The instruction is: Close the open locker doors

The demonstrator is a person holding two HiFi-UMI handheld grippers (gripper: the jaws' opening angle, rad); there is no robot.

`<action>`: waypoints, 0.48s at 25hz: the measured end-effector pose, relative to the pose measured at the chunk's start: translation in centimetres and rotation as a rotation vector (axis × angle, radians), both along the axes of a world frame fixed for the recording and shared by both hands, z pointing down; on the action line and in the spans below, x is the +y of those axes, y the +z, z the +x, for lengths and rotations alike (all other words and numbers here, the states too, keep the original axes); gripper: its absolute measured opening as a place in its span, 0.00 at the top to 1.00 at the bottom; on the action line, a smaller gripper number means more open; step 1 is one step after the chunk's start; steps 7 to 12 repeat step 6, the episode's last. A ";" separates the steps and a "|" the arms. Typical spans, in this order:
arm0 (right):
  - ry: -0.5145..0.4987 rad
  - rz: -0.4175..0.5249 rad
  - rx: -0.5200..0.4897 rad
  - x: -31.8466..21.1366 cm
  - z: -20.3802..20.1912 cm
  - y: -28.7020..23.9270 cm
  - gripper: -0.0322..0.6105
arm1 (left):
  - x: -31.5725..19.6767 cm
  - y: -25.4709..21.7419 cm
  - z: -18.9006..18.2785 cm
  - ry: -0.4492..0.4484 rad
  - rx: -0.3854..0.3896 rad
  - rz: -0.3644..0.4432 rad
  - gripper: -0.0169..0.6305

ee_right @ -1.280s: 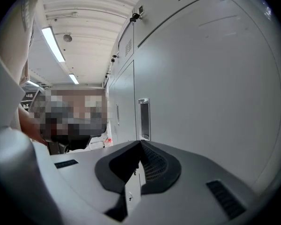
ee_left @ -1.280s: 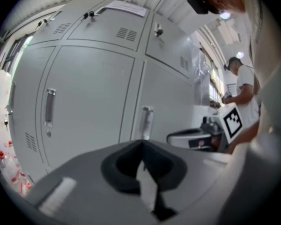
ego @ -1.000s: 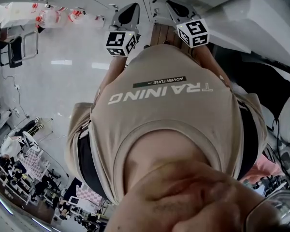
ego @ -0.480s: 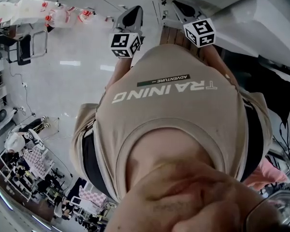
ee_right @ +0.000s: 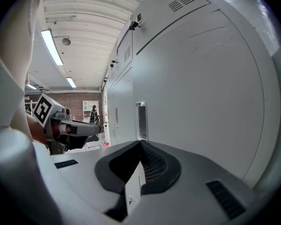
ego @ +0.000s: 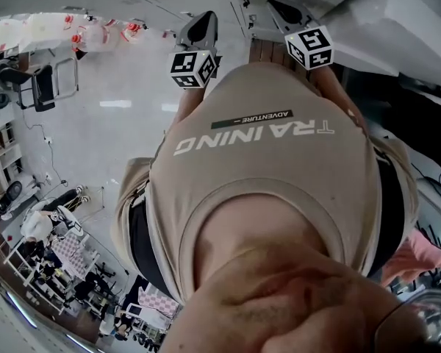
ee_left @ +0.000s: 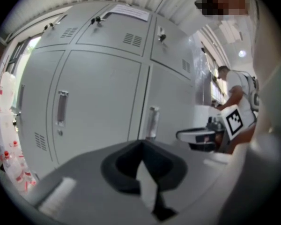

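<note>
Overhead, the head view shows the left gripper (ego: 201, 25) and right gripper (ego: 284, 10) held out past the person's shirt (ego: 264, 168). Left gripper view: jaws pressed together, empty, facing shut locker doors (ee_left: 100, 107). Right gripper view: jaws likewise together, empty, beside a grey locker door (ee_right: 201, 93).

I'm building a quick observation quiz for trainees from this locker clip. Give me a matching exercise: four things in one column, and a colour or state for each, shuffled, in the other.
Things
1. left gripper
2. shirt
3. ceiling light strip
4. locker door handle

Colour or state
a. beige
b. lit
c. jaws together, holding nothing
d. upright on a pale grey door

Pairs: 1-c, 2-a, 3-b, 4-d
</note>
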State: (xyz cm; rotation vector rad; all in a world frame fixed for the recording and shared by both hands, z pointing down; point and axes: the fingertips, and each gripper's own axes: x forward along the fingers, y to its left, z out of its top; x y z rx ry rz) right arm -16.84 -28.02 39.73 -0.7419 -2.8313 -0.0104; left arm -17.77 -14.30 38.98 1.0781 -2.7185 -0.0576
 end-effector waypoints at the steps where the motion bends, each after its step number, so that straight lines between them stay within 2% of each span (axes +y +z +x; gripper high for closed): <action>1: 0.012 -0.004 -0.001 -0.3 0.0 -0.1 0.93 | -0.2 0.0 0.0 0.007 0.001 -0.002 0.97; 12: 0.047 -0.011 -0.005 -1.6 -0.2 -0.2 0.93 | -1.5 0.1 -0.1 0.033 0.006 -0.006 0.97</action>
